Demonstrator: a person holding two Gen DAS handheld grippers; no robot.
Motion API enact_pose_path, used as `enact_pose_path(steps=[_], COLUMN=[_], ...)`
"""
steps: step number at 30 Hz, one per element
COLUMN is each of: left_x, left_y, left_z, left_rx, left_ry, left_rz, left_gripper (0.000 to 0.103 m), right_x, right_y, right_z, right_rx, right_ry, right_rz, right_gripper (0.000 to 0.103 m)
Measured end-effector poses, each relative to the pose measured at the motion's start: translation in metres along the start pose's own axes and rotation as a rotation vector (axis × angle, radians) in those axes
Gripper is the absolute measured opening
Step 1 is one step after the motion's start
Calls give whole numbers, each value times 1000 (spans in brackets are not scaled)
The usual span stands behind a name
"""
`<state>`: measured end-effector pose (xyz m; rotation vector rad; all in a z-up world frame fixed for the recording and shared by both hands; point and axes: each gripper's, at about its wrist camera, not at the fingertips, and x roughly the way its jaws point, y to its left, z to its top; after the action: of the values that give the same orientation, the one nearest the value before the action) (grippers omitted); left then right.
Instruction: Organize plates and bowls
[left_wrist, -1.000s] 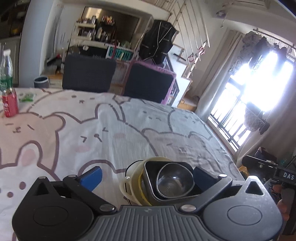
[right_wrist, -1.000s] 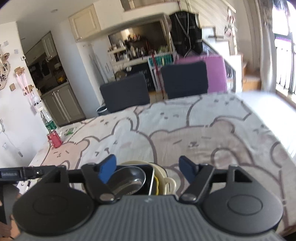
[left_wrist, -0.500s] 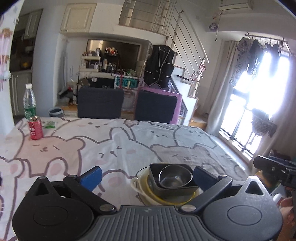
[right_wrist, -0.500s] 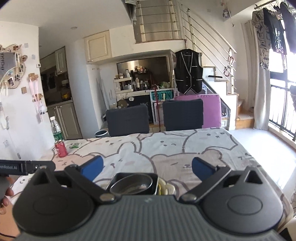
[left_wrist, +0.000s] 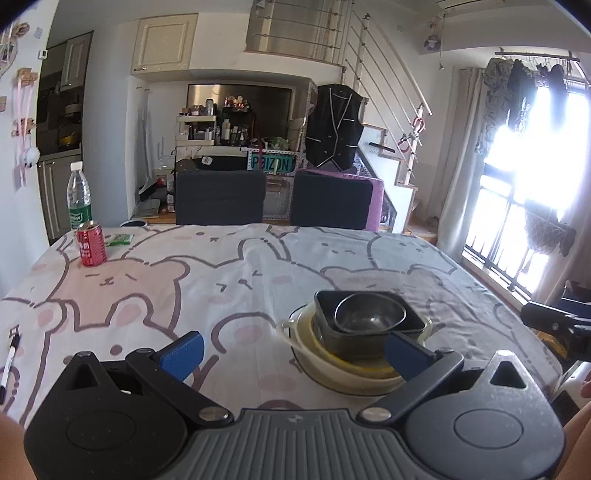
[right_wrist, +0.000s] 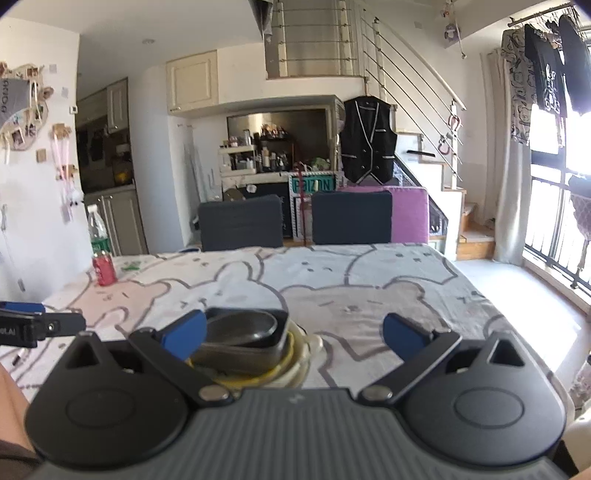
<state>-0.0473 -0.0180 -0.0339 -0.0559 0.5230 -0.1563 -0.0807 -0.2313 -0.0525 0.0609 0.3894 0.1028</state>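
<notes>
A stack of dishes stands on the bear-print tablecloth: a small steel bowl (left_wrist: 369, 316) inside a dark square bowl (left_wrist: 354, 343), on a yellow plate (left_wrist: 369, 365) in a cream handled dish (left_wrist: 332, 373). My left gripper (left_wrist: 293, 352) is open, drawn back from the stack, which shows near its right pad. My right gripper (right_wrist: 293, 332) is wide open with nothing held; the stack, its dark square bowl (right_wrist: 243, 343) on top, sits by its left pad, partly hidden behind the gripper body.
A red can (left_wrist: 91, 244) and a water bottle (left_wrist: 78, 199) stand at the table's far left, beside a green packet (left_wrist: 119, 239). A pen (left_wrist: 9, 362) lies at the near left edge. Two dark chairs (left_wrist: 220, 197) face the far side.
Both grippers pulled back from the stack and tilted up, so more of the room shows. The right gripper's jaws widened. The stack stayed in place.
</notes>
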Motion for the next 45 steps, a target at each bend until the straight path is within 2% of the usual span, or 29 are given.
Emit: enact_pose_path(steps=[10,25,45], left_x=[0,-3,-3], left_y=[-15,-13,-12], left_z=[-16,-30,-32], left_rx=[82,92,88], left_ry=[-22,-28,-19], left_rz=[33,47,45], left_gripper=[103,103,103], right_x=[4,0,2], right_y=[-2,6,4], right_z=[-19,-34,-36], right_rx=[-10,-64,-33], right_ry=[47,50,48], right_rz=[-16,-37,-28], right_gripper=[103,103,103])
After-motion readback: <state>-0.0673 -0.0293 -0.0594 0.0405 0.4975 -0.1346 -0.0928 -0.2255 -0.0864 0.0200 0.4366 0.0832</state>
